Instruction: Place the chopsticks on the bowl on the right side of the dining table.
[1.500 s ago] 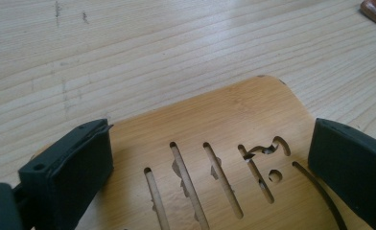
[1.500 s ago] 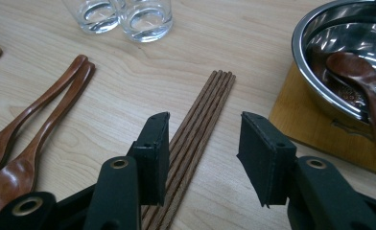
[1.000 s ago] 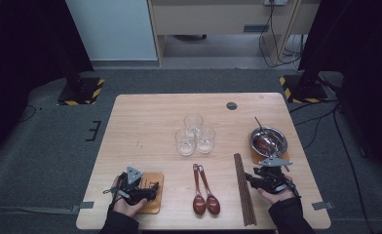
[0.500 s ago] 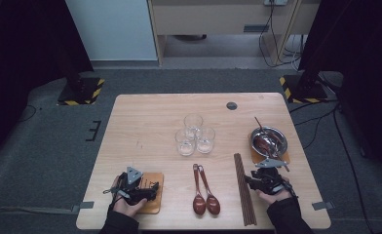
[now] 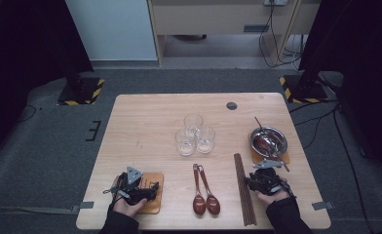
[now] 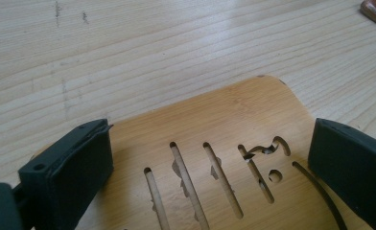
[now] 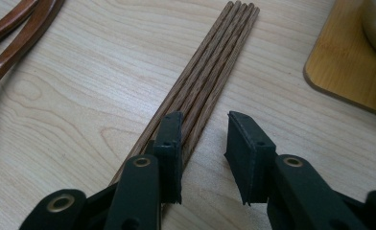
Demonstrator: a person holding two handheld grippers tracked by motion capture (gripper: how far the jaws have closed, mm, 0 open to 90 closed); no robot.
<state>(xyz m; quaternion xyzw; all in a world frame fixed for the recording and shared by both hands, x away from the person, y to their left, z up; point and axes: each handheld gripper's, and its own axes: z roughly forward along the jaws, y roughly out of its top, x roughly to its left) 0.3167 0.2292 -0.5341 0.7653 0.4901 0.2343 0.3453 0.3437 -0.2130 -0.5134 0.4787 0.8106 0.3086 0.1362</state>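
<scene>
A bundle of dark wooden chopsticks (image 5: 243,190) (image 7: 210,76) lies near the table's front right. My right gripper (image 5: 253,179) (image 7: 204,125) is low over its near end. Its jaws have just been closing and stand partly open. The left jaw rests on top of the sticks, the outermost sticks lie in the gap, and the pads do not press them. My left gripper (image 5: 151,188) (image 6: 207,139) hovers wide open over a slotted bamboo coaster (image 5: 152,179) (image 6: 234,115) at the front left, holding nothing.
Two brown spoons (image 5: 204,195) lie side by side between the hands. Three clear glasses (image 5: 195,134) stand mid-table. A metal bowl (image 5: 269,141) with utensils sits on a second coaster (image 7: 344,72) right of the chopsticks. A dark round spot (image 5: 232,105) marks the back.
The right gripper has edged slightly left onto the chopsticks. The left hand and its gripper have kept still.
</scene>
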